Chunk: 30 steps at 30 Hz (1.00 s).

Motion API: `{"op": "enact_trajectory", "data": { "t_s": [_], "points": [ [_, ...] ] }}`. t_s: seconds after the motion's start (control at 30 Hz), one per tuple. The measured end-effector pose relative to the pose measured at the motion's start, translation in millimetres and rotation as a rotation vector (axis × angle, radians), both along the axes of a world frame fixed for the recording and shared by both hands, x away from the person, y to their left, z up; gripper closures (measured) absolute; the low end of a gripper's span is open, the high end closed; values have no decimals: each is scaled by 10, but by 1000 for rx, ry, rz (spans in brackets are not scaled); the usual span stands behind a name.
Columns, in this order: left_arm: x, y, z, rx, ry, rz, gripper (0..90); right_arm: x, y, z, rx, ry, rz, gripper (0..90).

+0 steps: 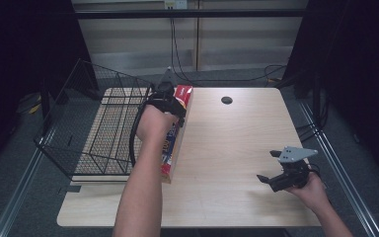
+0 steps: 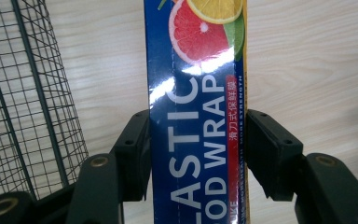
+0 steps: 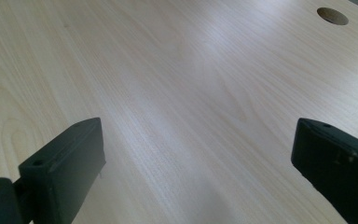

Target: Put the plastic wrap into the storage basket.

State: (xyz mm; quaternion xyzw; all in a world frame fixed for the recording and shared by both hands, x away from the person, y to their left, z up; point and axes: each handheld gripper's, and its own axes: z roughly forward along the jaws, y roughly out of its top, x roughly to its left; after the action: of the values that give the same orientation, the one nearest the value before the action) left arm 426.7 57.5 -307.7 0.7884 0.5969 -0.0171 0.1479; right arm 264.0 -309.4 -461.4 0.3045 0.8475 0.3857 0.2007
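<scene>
A long blue and red box of plastic food wrap (image 1: 175,136) lies lengthways left of the table's middle, beside the wire basket. My left gripper (image 1: 170,106) is shut on it near its far end. In the left gripper view both black jaws press the sides of the plastic wrap box (image 2: 198,116), and my left gripper (image 2: 198,154) holds it above the wood. My right gripper (image 1: 270,167) stands open near the table's front right, held low by a hand. In the right gripper view my right gripper (image 3: 198,168) has only bare wood between its wide-spread jaws.
A black wire basket (image 1: 86,123) stands on the table's left side, with its mesh wall (image 2: 23,98) close to the box. A round cable hole (image 1: 226,100) sits at the table's far middle. Cables run along the floor behind the table (image 1: 227,197).
</scene>
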Motion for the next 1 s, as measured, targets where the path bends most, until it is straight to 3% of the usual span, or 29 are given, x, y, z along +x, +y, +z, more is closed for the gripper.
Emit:
{"op": "enact_trajectory", "data": {
  "t_s": [0.27,1.0],
  "points": [
    [-2,62,111,0,-16,6,456,-5,1,4,4,-3,5,25],
    [10,276,351,8,-1,26,455,-19,5,5,3,-10,24,27]
  ]
}}
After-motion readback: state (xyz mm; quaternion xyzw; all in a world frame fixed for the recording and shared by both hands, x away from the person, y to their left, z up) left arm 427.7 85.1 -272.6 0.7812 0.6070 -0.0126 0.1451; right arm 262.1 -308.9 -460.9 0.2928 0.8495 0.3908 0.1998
